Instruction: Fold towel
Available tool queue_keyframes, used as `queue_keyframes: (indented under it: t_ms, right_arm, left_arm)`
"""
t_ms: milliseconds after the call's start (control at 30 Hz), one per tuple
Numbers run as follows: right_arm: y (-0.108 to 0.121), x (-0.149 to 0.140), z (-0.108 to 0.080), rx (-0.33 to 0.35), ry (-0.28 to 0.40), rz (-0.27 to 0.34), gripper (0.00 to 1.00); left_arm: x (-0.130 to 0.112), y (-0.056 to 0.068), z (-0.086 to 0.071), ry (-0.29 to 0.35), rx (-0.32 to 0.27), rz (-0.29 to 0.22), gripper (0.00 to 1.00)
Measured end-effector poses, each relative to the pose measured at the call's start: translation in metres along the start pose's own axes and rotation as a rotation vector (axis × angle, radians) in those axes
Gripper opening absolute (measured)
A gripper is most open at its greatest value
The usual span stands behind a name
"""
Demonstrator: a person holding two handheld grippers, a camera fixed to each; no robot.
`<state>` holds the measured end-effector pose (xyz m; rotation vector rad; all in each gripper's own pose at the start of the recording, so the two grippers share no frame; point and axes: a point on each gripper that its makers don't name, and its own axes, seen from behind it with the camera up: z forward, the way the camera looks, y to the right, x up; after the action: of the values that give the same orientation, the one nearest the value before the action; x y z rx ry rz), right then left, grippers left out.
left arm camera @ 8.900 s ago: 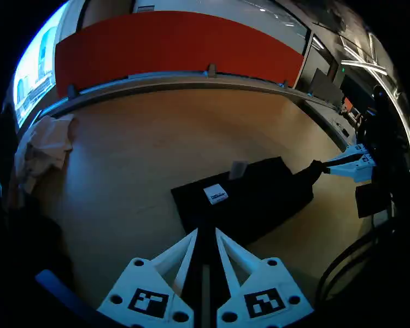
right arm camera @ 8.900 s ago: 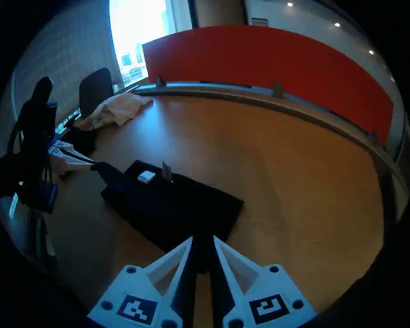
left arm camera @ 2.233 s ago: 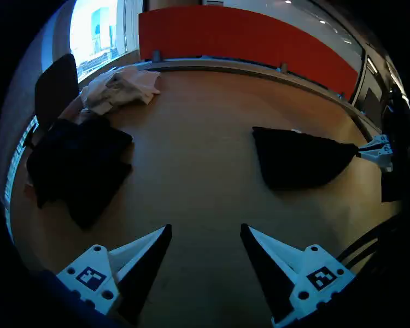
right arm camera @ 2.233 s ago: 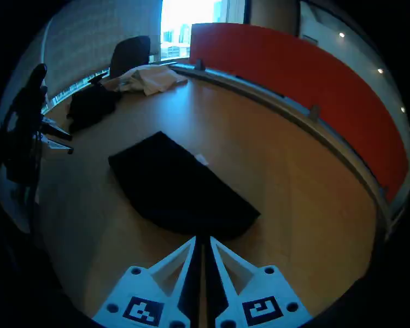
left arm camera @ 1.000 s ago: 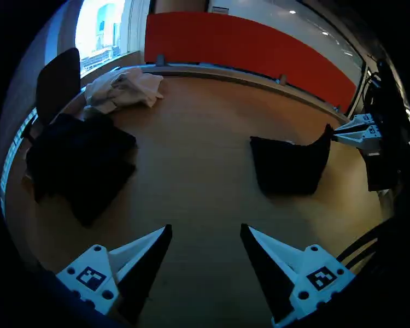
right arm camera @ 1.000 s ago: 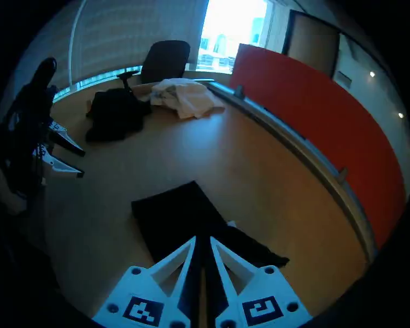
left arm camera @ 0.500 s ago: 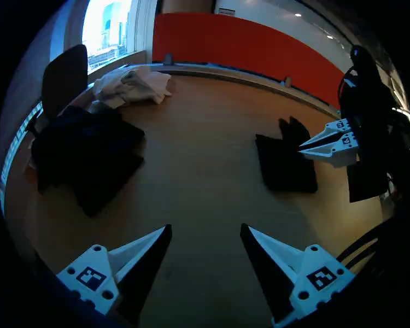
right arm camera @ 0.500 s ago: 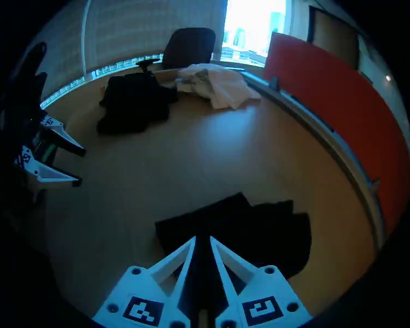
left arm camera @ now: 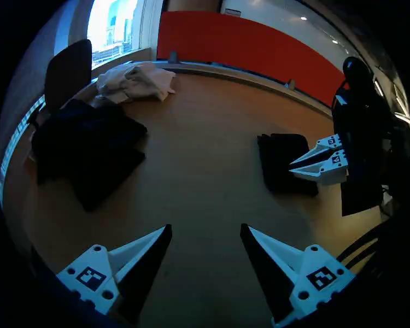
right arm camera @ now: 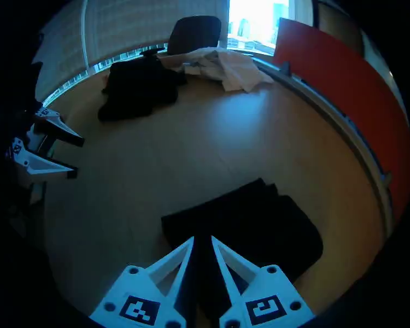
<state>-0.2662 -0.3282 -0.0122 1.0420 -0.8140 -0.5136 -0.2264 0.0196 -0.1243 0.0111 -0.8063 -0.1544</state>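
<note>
Fingers (left arm camera: 145, 257) of the left gripper (left arm camera: 205, 229) stand wide apart over bare wood and hold nothing. In the right gripper view that gripper (right arm camera: 76, 158) shows at the left edge, also spread.

The black towel (right arm camera: 259, 224) lies on the wooden table (right arm camera: 205, 142) as a folded, thick, roughly rectangular bundle. The right gripper (right arm camera: 202, 240) sits over the towel's near edge with its fingers almost together. The slit between them is dark, and I cannot tell whether they pinch cloth or only hover over it. In the left gripper view the towel (left arm camera: 281, 164) is on the right of the table (left arm camera: 205, 136), and the right gripper (left arm camera: 291, 167) points at its side, held by a person in dark clothing (left arm camera: 361, 131).

At the far side lie a heap of dark cloth (left arm camera: 87, 153) and a crumpled pale cloth (left arm camera: 139, 79). Near them stands an office chair (left arm camera: 68, 71), and a red partition (left arm camera: 249, 46) runs along the table's edge.
</note>
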Motion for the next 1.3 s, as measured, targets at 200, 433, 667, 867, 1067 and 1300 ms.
queue_keyframes:
  t_ms: [200, 433, 667, 867, 1067, 1300]
  right_arm:
    - [0.003, 0.002, -0.006, -0.002, 0.02, 0.007, 0.27]
    - [0.003, 0.004, -0.015, 0.002, 0.043, 0.006, 0.7]
    - [0.005, -0.001, -0.021, -0.008, 0.047, 0.017, 0.7]
    - [0.007, -0.014, -0.029, -0.024, 0.041, 0.033, 0.7]
    - [0.01, -0.034, -0.038, -0.049, 0.029, 0.058, 0.7]
    - [0.013, -0.056, -0.047, -0.073, 0.013, 0.093, 0.7]
  left_arm:
    - [0.002, 0.002, 0.0, 0.002, 0.0, 0.002, 0.93]
    - [0.004, 0.005, 0.0, 0.005, 0.002, 0.002, 0.93]
    - [0.006, 0.009, 0.0, 0.008, 0.001, 0.003, 0.93]
    - [0.008, 0.011, 0.001, 0.009, 0.005, 0.009, 0.93]
    - [0.008, 0.012, 0.002, 0.008, 0.006, 0.008, 0.93]
    - [0.009, 0.015, 0.003, 0.006, 0.002, 0.015, 0.93]
